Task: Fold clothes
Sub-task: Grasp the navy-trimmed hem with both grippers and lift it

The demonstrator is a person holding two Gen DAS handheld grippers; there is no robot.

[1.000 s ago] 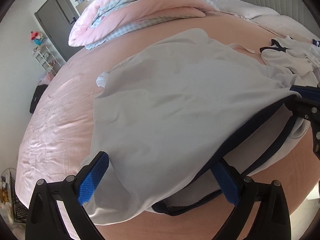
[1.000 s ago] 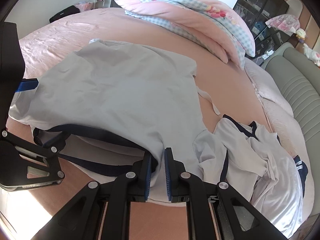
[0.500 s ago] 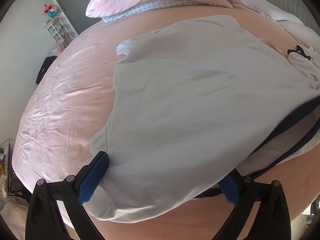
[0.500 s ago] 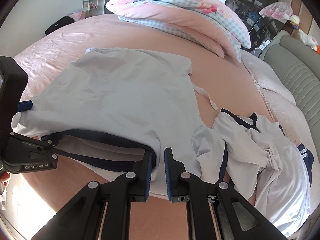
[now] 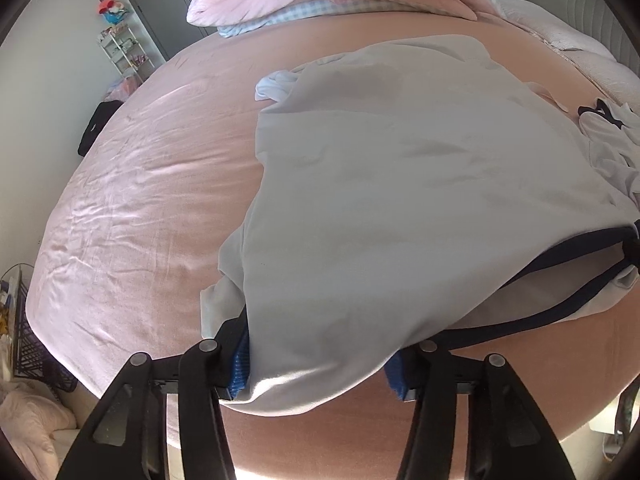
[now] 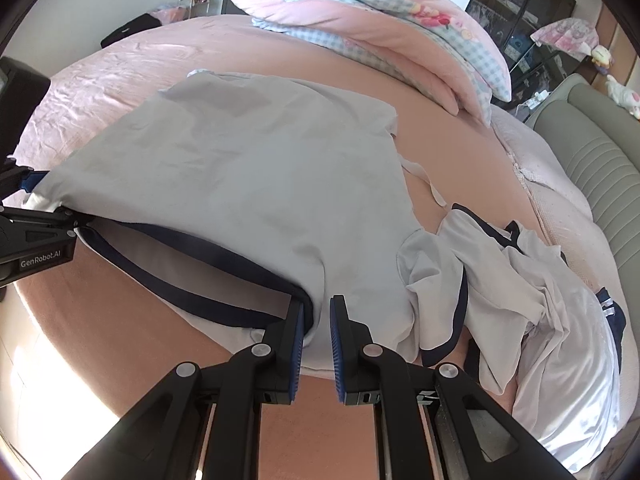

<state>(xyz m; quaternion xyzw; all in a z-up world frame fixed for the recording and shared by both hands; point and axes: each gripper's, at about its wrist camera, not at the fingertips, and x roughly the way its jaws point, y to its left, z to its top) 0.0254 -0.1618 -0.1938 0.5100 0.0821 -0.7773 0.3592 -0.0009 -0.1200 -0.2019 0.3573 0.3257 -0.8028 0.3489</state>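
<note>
Across the pink bed (image 5: 152,184) a pale grey shirt (image 5: 400,208) lies spread, its navy-trimmed hem lifted at the near edge. Left tongs (image 5: 320,368) have their blue pads wide apart with the shirt's near corner draped between and over them; whether they pinch any cloth, I cannot tell. Right tongs (image 6: 316,340) are drawn close together on the other hem corner, the pale fabric and its dark band caught between the blue pads. Between the two corners the hem sags open, showing the navy band and the shirt's inner layer resting on the sheet. Just beside the shirt, on its right, sits a rumpled heap of white clothes (image 6: 532,292) with navy edging. Farther up the bed lies a folded pink and blue-checked quilt (image 6: 380,28), well apart from the shirt.
</note>
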